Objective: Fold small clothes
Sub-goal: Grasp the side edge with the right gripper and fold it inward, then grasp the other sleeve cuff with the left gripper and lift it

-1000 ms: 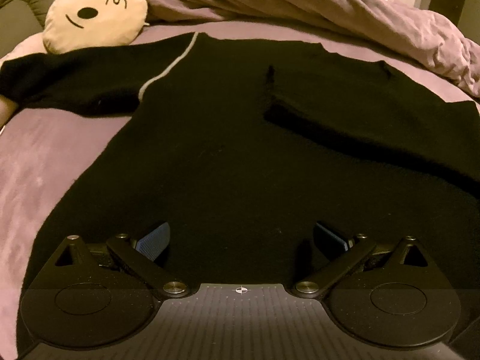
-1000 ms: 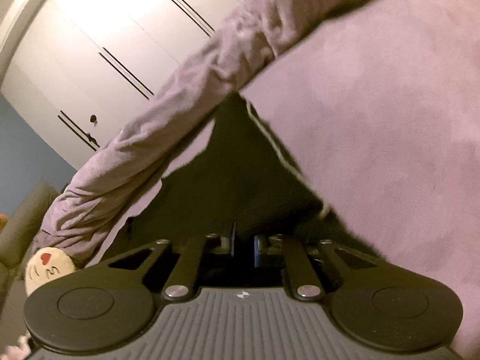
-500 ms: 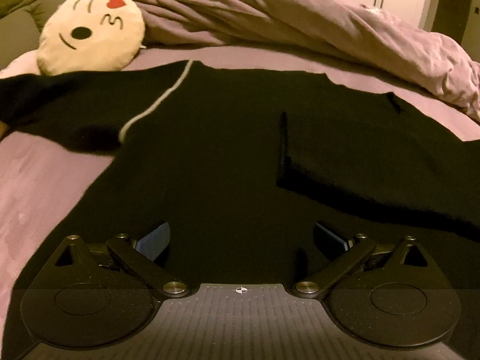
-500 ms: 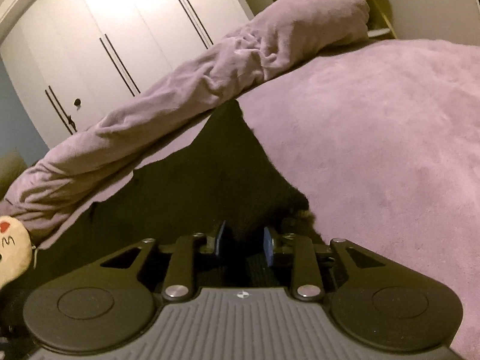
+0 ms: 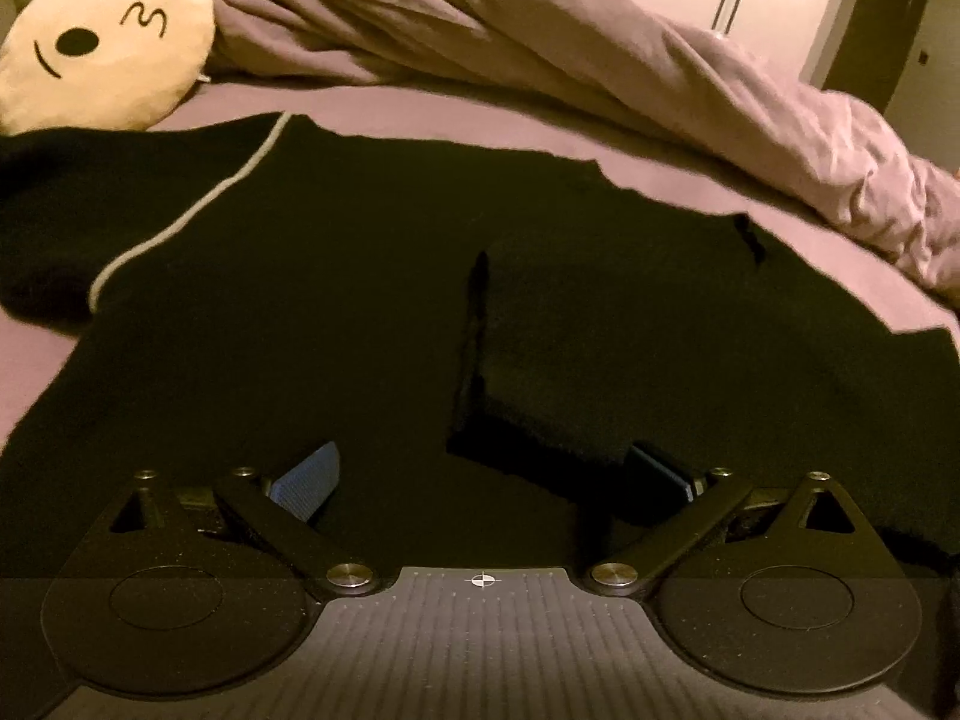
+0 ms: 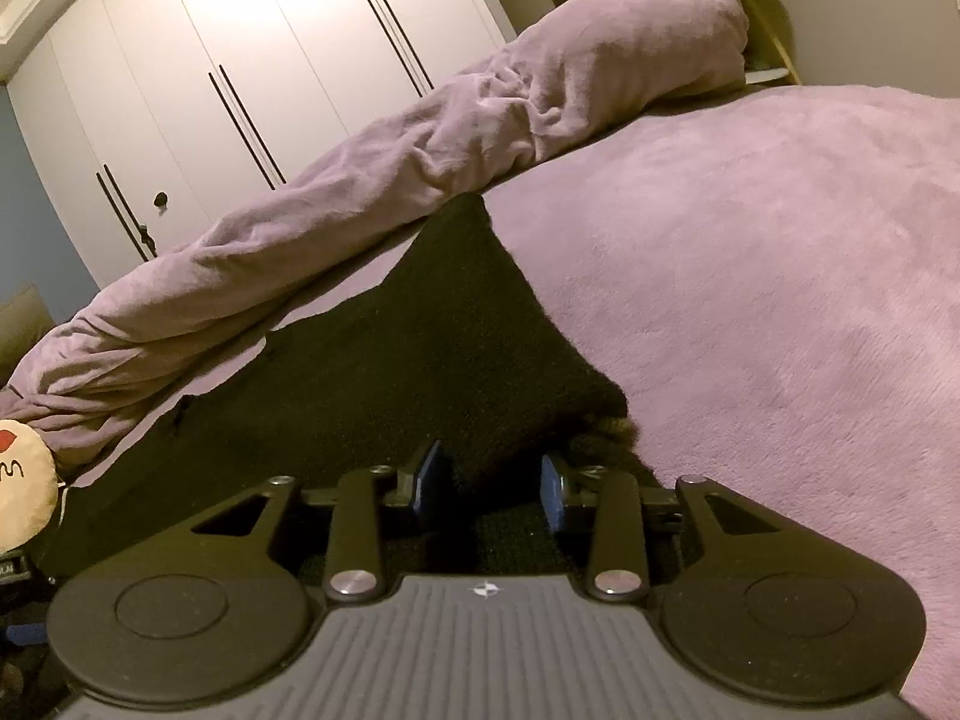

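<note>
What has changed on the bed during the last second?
The right gripper has just been opening and let go of the black sweater, whose edge lies between its pads. The left gripper moved nearer the folded sleeve, still open. Pillow unchanged.

place: bedroom | signs: bed [image 6: 780, 300]; duvet [image 5: 540, 48]; wardrobe [image 6: 240, 60]

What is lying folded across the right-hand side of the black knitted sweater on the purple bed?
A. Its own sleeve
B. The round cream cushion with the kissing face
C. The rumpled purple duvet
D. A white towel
A: in the left wrist view the sleeve lies folded over the black knitted sweater; the cushion and duvet sit beyond it.
</note>
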`<control>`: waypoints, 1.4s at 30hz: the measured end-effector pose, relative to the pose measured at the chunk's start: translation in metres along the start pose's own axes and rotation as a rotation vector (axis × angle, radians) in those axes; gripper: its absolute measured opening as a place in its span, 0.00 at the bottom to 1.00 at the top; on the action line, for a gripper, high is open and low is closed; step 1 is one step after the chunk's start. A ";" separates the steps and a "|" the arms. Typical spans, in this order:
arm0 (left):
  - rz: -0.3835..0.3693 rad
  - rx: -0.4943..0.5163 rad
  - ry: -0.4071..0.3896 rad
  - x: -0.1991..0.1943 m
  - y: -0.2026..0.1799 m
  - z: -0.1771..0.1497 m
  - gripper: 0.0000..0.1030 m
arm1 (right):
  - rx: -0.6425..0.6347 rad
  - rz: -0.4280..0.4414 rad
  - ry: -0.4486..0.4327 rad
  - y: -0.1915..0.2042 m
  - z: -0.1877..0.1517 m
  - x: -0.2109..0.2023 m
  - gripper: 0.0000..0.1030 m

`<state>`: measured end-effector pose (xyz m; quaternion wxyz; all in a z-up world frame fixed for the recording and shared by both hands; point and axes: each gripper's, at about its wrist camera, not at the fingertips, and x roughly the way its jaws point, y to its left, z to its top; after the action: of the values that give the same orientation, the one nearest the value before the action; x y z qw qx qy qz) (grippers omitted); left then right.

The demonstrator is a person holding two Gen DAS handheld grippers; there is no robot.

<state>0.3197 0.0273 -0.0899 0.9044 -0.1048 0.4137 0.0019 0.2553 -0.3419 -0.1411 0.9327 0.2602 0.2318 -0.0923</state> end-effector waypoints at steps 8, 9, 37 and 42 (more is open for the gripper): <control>-0.075 -0.036 0.041 0.017 -0.006 0.014 0.62 | -0.005 -0.005 -0.003 0.001 -0.001 0.001 0.34; -0.066 -0.026 0.041 0.019 -0.009 0.014 0.61 | -0.008 -0.008 -0.003 0.002 -0.001 0.001 0.34; 0.213 -0.494 -0.220 -0.042 0.324 0.057 0.81 | -0.048 -0.031 -0.012 0.007 -0.004 0.005 0.37; 0.116 -0.634 -0.260 -0.025 0.370 0.062 0.75 | -0.068 -0.046 -0.011 0.009 -0.004 0.009 0.37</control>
<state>0.3165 0.4032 -0.1008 0.8703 -0.3558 0.2792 0.1951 0.2644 -0.3324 -0.1443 0.9399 0.2226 0.2355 -0.1071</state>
